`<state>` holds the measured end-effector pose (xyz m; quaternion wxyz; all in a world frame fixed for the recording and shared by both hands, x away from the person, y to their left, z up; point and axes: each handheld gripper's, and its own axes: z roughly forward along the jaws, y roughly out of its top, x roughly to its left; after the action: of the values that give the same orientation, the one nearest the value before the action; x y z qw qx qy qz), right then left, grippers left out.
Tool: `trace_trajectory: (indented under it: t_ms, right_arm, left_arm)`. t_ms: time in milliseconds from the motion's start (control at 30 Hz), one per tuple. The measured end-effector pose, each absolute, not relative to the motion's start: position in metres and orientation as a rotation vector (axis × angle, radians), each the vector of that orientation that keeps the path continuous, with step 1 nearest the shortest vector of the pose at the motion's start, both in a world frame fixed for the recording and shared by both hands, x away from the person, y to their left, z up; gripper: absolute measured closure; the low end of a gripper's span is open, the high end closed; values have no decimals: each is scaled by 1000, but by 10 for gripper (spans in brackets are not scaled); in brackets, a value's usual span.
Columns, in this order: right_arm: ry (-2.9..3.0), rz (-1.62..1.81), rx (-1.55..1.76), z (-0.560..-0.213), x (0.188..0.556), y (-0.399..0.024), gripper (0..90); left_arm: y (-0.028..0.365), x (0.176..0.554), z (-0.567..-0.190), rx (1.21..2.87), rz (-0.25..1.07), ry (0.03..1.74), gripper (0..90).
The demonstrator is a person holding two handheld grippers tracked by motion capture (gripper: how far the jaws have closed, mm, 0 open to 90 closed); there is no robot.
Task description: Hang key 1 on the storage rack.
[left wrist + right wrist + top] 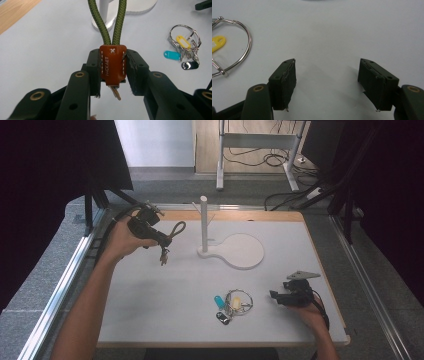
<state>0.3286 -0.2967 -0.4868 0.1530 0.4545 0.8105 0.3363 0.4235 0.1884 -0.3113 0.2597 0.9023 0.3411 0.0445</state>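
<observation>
Left gripper view puts your left hand-held gripper point(113, 72) clamped on the brown leather tab point(112, 63), so its green cord loop point(110, 20) reaches ahead toward the white peg stand point(204, 222). Your right hand-held gripper point(327, 83) gapes wide over bare worktop point(337, 32), key ring point(234, 45) beside it.

The rope loop point(110, 22) runs forward from between the left gripper point(113, 67) jaws, toward the stand point(204, 227) ahead. The key ring point(234, 304) lies on the table point(150, 290) just left of the right gripper point(280, 296), well apart from the left one.
</observation>
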Motion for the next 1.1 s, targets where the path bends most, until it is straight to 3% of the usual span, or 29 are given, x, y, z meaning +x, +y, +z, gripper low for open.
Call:
trace_trajectory:
  t_ms: [1100]
  right_arm:
    - [2309,985,1300,-484,329,-299,312]
  left_arm:
    - [189,461,-310,2390,94,978,673]
